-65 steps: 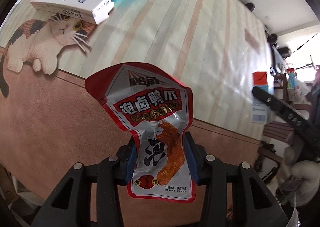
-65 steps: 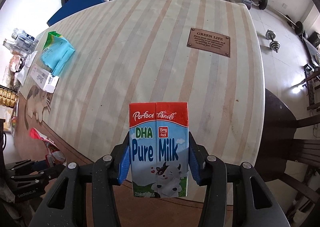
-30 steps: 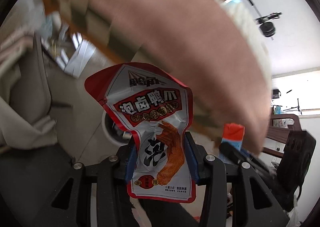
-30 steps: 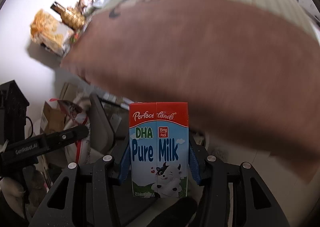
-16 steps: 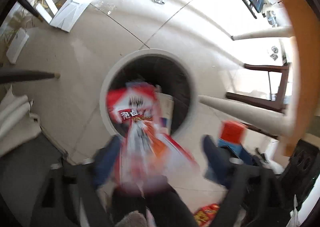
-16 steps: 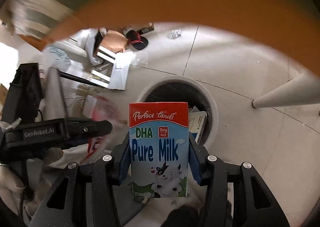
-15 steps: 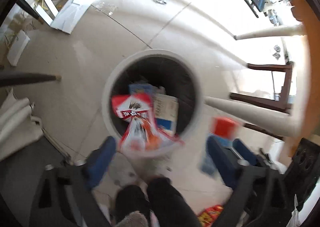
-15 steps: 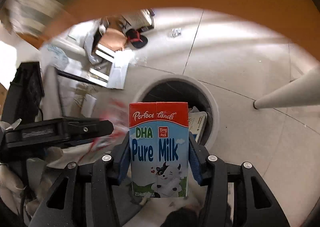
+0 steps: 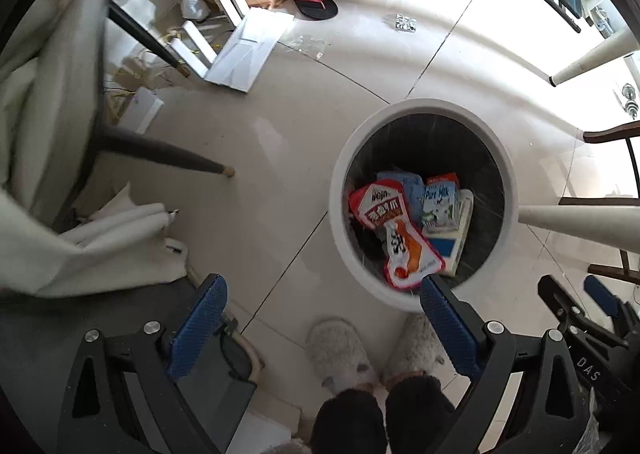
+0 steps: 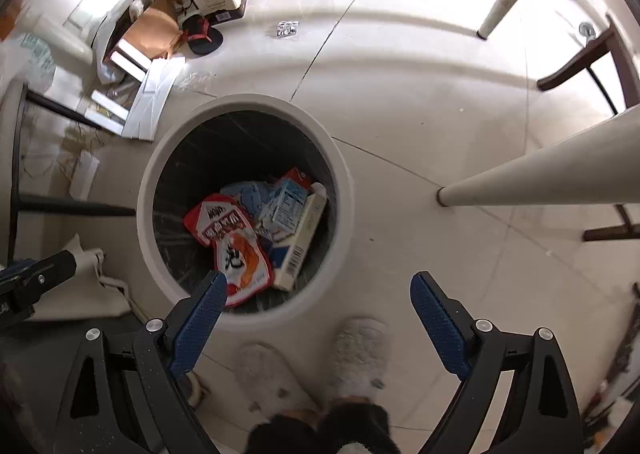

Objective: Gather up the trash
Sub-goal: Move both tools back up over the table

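Both grippers hung over the bin (image 10: 344, 190), dropping trash. Left gripper (image 9: 322, 318) wide, empty; right gripper (image 10: 314, 310) opening, empty. Pouch (image 10: 234, 242) and carton (image 10: 286, 206) lay inside.

White bin (image 9: 508, 170), red snack pouch (image 9: 394, 232)

The left tool (image 9: 320, 306), a black two-finger frame with blue ribbed pads (image 9: 199, 328), points straight down at the floor, its jaws spread wide with nothing between them. The right tool (image 10: 314, 296), of the same black frame and blue pads (image 10: 438, 324), also points straight down; its jaws are opening and hold nothing. Below both tools stand the person's feet in pale fluffy slippers (image 9: 340, 352), under dark trouser legs (image 9: 348, 420).
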